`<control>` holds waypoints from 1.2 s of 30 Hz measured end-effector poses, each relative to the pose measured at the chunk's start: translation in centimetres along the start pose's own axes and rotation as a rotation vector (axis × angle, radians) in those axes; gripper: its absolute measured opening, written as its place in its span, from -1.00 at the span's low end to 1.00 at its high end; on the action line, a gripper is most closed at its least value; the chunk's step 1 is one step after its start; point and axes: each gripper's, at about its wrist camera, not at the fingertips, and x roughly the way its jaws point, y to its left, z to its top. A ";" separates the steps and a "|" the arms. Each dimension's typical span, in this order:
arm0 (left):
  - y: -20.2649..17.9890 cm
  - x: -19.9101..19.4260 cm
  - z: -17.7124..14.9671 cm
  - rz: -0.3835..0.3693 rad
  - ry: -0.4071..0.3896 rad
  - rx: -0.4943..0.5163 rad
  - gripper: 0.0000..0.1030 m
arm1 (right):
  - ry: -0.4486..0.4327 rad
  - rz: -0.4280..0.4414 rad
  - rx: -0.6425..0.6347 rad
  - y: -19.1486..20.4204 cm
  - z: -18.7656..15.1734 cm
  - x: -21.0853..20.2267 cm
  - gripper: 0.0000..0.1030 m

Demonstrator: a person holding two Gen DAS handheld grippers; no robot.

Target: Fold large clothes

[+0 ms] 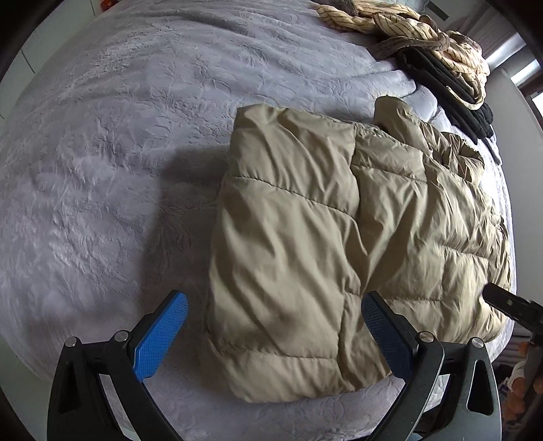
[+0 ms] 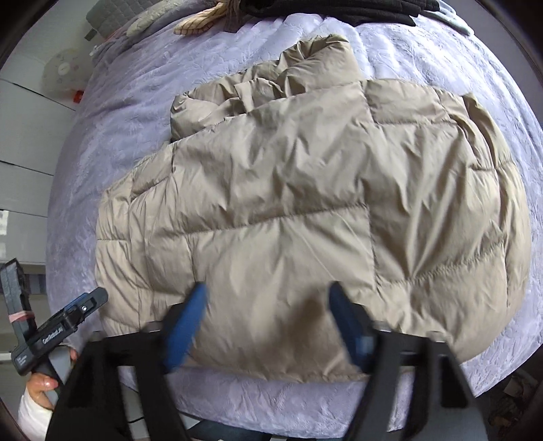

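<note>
A beige quilted puffer jacket lies folded on the lilac bedspread; it also fills the right wrist view. My left gripper is open and empty, hovering above the jacket's near left edge, blue pads either side. My right gripper is open and empty, blurred, just above the jacket's near edge. The left tool shows at the lower left of the right wrist view, and the right tool's tip shows at the left wrist view's right edge.
A pile of other clothes lies at the far end of the bed: a cream striped garment and a black one. The bed's near edge runs under the grippers. A white cabinet stands to the left.
</note>
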 end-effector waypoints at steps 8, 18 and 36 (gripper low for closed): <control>1.9 0.6 1.0 -0.046 -0.003 -0.011 0.99 | 0.009 -0.031 -0.046 1.9 1.7 2.5 -0.34; 8.6 6.0 3.6 -0.490 0.147 -0.144 0.99 | 0.058 -0.105 -0.063 2.0 2.9 6.8 -0.35; 0.2 10.6 5.2 -0.782 0.343 0.092 -0.36 | 0.036 -0.102 -0.020 1.3 2.6 8.1 -0.34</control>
